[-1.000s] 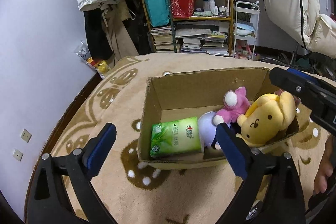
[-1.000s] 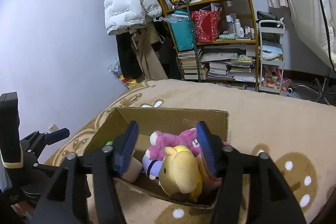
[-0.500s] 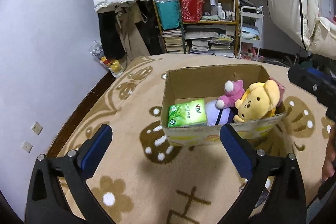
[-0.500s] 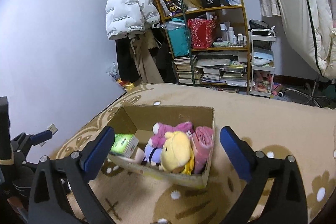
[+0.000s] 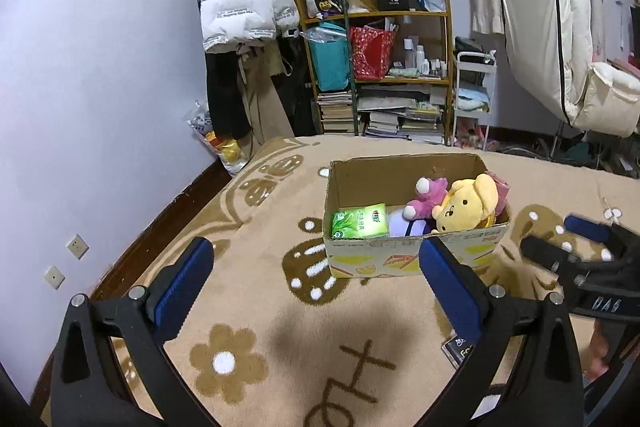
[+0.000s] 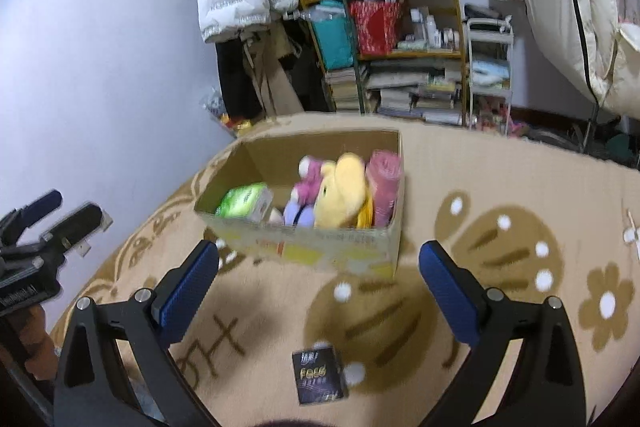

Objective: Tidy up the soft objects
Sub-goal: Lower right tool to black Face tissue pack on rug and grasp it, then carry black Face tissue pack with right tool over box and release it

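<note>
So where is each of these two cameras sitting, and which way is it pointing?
Left wrist view: sits on the left gripper, looking forward and down past its open blue-padded fingers at the brown cardboard box on the beige patterned carpet; the right gripper shows at its right edge.
Right wrist view: sits on the right gripper, open, facing the same box from the other side; the left gripper shows at its left edge.
Shared: the box, its yellow plush bear and green tissue pack, and the wooden shelf behind.
</note>
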A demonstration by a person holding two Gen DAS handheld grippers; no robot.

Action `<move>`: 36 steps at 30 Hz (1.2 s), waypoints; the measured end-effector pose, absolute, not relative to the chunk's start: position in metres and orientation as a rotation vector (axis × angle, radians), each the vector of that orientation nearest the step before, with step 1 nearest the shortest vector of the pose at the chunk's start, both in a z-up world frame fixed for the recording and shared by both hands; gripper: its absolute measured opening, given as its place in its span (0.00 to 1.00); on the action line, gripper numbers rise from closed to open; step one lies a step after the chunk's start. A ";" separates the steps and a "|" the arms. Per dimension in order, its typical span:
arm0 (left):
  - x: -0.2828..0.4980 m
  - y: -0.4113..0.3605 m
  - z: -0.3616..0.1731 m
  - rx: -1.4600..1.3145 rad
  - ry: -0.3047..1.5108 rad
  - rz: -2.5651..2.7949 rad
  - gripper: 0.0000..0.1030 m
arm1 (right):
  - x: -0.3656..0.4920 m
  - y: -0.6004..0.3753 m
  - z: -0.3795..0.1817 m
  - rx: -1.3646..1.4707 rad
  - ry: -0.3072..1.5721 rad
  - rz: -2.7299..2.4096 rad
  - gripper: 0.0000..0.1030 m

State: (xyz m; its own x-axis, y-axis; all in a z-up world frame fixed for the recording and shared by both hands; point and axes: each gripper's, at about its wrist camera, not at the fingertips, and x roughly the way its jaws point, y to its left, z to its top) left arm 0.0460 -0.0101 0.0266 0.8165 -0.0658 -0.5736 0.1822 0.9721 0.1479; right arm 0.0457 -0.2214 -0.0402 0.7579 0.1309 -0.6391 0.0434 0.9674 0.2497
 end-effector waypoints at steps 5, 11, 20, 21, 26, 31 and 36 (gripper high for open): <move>0.039 -0.004 0.029 0.188 0.596 -0.135 0.99 | 0.051 -0.209 -0.063 0.232 0.818 0.059 1.00; 0.034 -0.002 0.030 0.179 0.593 -0.142 0.99 | 0.065 -0.200 -0.095 0.185 0.996 0.045 0.88; 0.035 -0.002 0.028 0.176 0.607 -0.155 0.99 | 0.081 -0.191 -0.149 0.204 1.201 0.089 0.85; 0.035 -0.002 0.028 0.176 0.608 -0.155 0.99 | 0.082 -0.189 -0.153 0.201 1.221 0.094 0.84; 0.037 -0.001 0.025 0.168 0.619 -0.159 0.99 | 0.085 -0.180 -0.169 0.176 1.296 0.128 0.81; 0.038 -0.003 0.023 0.172 0.623 -0.168 0.99 | 0.087 -0.176 -0.187 0.154 1.378 0.118 0.48; 0.037 -0.011 0.020 0.218 0.616 -0.173 0.99 | 0.084 -0.174 -0.175 0.115 1.311 0.116 0.48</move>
State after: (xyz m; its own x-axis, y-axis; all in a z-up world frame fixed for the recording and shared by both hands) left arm 0.0366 -0.0106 0.0202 0.8032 -0.0956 -0.5880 0.2247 0.9627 0.1505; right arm 0.0842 -0.1738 -0.1746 0.2532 0.1503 -0.9557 -0.0202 0.9885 0.1501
